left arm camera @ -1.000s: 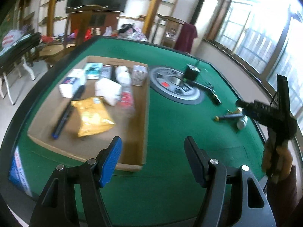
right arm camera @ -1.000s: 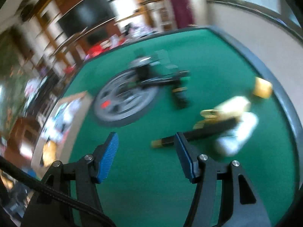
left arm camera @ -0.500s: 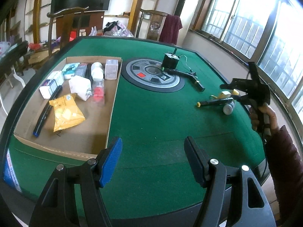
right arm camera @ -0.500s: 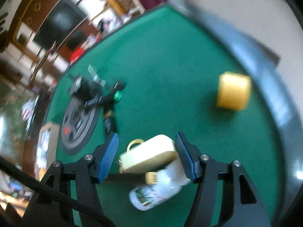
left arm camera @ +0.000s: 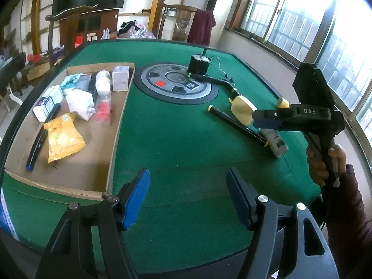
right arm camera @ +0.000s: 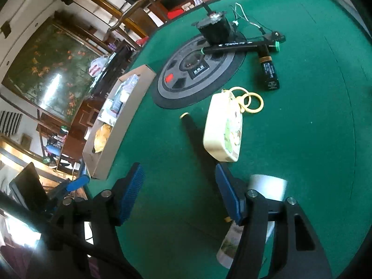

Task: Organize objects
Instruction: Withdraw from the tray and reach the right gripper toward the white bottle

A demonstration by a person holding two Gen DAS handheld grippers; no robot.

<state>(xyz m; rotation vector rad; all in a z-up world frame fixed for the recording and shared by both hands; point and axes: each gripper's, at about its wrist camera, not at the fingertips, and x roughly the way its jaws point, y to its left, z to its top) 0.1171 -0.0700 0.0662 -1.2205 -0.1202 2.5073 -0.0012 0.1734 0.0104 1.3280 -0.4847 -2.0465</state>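
My right gripper [right arm camera: 179,171] is open and low over the green table, with nothing pressed between its pads. A black pen [right arm camera: 195,134] runs toward its right finger. Just ahead lies a cream pouch [right arm camera: 223,125] with yellow rings. A white bottle [right arm camera: 267,186] lies under the right finger. My left gripper [left arm camera: 187,176] hangs open and empty over bare felt near the front edge. From there I see the right gripper [left arm camera: 258,120], held by a hand, above the pen [left arm camera: 234,125], pouch [left arm camera: 241,110] and bottle [left arm camera: 276,143]. A cardboard tray [left arm camera: 118,125] sits at the left.
The tray holds several items, among them a yellow snack bag [left arm camera: 62,139]. A round grey disc [left arm camera: 176,83] sits mid-table with a black motor [left arm camera: 200,64] and wires behind it. A black tube [right arm camera: 269,72] and a yellow cap [left arm camera: 282,103] lie nearby. Chairs and shelves stand beyond the table.
The right gripper swung round and sank over the pen, pouch and bottle; the pouch now lies ahead of its fingertips. The left gripper drifted sideways, still open.
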